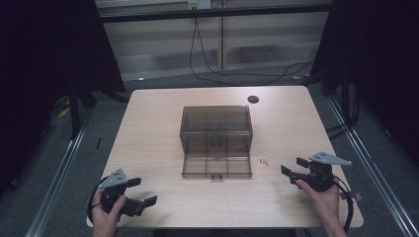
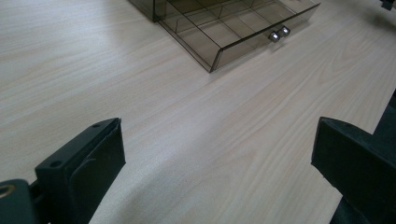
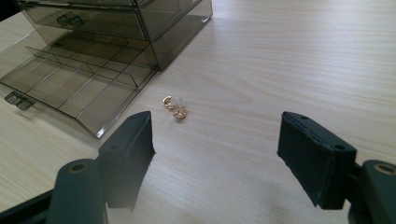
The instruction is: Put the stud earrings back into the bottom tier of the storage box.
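In the high view I hold my left claw (image 1: 143, 195) at the lower left of the frame, just over the near edge of the pale wood counter (image 1: 153, 128), and my right claw (image 1: 292, 166) at the lower right, with my right hand (image 1: 321, 195) wrapped around its body. Both claws are released: in the left gripper view my two black jaws stand wide apart at the bottom corners with bare wood grain between them, and in the right gripper view the jaws are spread just as wide, gripping nothing. At the centre of the high view sits a smoky see-through drawer box (image 1: 216, 127), and its bottom drawer (image 1: 216, 165) is pulled out toward me, its divided compartments looking empty. The drawer's front with its small shiny handle (image 2: 279, 34) shows at the top of the left gripper view. Just right of the open drawer, a small gold earring (image 1: 265, 161) lies on the counter; in the right gripper view it sits above and between my jaws, near the drawer's corner but apart from it. A small black disc (image 1: 253, 99) lies at the far edge of the counter.
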Motion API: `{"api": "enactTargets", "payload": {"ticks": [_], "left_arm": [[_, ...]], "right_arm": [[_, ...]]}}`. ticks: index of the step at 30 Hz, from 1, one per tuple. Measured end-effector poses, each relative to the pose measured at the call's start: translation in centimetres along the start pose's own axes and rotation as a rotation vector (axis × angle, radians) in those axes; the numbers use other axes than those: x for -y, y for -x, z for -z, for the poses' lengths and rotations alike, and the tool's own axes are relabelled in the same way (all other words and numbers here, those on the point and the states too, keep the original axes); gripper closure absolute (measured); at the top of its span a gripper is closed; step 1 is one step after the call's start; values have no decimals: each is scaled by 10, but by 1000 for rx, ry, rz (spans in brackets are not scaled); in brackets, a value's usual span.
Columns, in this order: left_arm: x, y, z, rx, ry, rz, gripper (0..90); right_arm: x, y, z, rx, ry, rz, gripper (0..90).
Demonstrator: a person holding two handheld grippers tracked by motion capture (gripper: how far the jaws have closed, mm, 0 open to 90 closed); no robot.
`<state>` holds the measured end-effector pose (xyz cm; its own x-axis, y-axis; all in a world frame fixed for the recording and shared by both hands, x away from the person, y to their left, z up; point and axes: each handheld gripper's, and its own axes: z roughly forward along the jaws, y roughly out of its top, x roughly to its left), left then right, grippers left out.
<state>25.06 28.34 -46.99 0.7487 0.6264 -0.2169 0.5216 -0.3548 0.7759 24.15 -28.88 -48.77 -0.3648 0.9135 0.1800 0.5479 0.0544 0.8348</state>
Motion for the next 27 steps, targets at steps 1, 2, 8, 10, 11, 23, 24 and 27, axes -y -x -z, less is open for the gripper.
{"api": "enactTargets", "payload": {"ticks": [1,2,8,10,11,23,24,27], "left_arm": [[0,0,0,1,1,0,26],[0,0,0,1,-2,0,26],[0,-2,-1,1,-5,4,26],[0,-2,-2,-1,-12,3,26],[0,-2,-2,2,-13,0,26],[0,-1,-2,3,-10,2,26],[0,-1,-2,2,-14,-3,26],[0,-1,-2,5,-12,-3,26]], "right_arm": [[0,0,0,-3,-2,-1,263],[0,0,0,-6,-3,0,262],[0,2,-3,-34,-25,0,253],[-1,3,-4,-48,-35,0,253],[-1,3,-4,-50,-41,4,253],[-5,2,-5,-72,-95,23,293],[-7,0,-5,-90,-96,35,308],[-10,-3,-5,-80,-103,55,312]]}}
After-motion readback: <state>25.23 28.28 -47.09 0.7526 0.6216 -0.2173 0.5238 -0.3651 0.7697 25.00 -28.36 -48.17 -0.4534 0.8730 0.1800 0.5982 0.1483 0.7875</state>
